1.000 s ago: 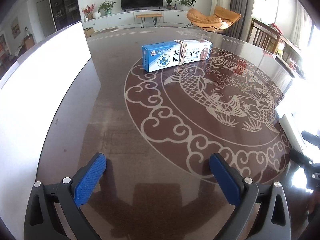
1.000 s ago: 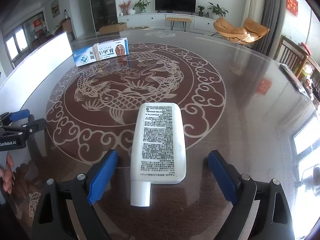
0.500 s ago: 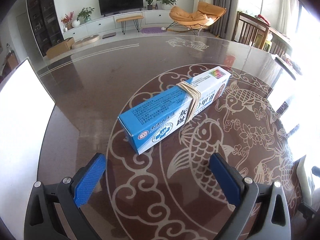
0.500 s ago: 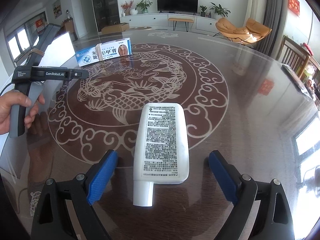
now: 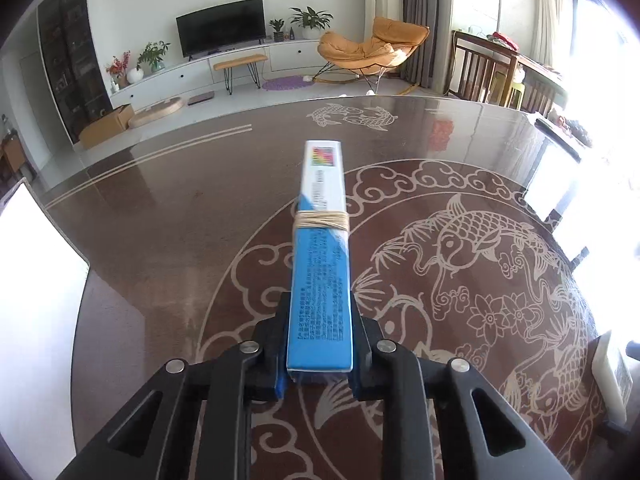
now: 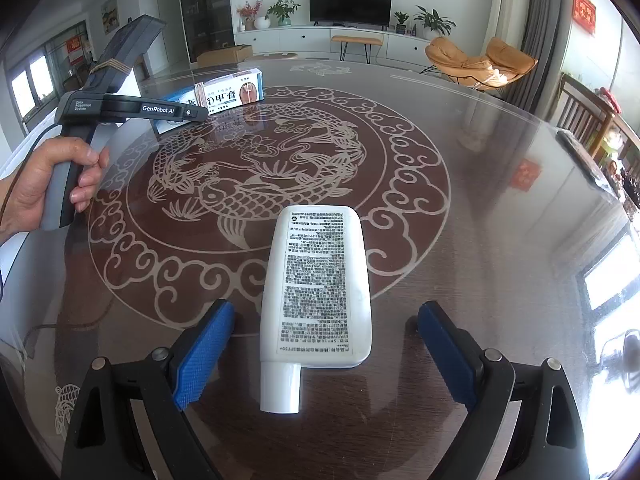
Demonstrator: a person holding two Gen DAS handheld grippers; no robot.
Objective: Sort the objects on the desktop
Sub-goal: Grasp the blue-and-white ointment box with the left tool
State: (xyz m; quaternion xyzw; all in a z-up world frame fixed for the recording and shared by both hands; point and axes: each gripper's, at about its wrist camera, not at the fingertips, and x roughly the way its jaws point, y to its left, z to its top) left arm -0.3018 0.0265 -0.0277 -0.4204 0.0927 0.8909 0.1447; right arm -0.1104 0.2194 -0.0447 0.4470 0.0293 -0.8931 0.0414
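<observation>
- The left claw, which a second ago stood spread wide over bare table with the blue-and-white box far ahead of it, is now clenched on that box: both pads press the near end of the carton's long sides.
- The box runs straight ahead from the jaws, its far end with the coloured patch pointing away from the claw; a rubber band wraps it about halfway along.
- Half a second ago the box lay askew just in front of the parted pads, so the closing is the newest change.
- In the right wrist view the box appears to rest on the table far ahead and to the left, with the person's hand on the left tool's handle.
- The right claw has not changed: its pads stand wide apart, released, on either side of the white tube.
- The tube lies flat between the pads, touching neither, its cap end nearest the claw.
- For the sorting, I judge the first object secured and ready to lift; the tube is lined up but ungrasped.
</observation>
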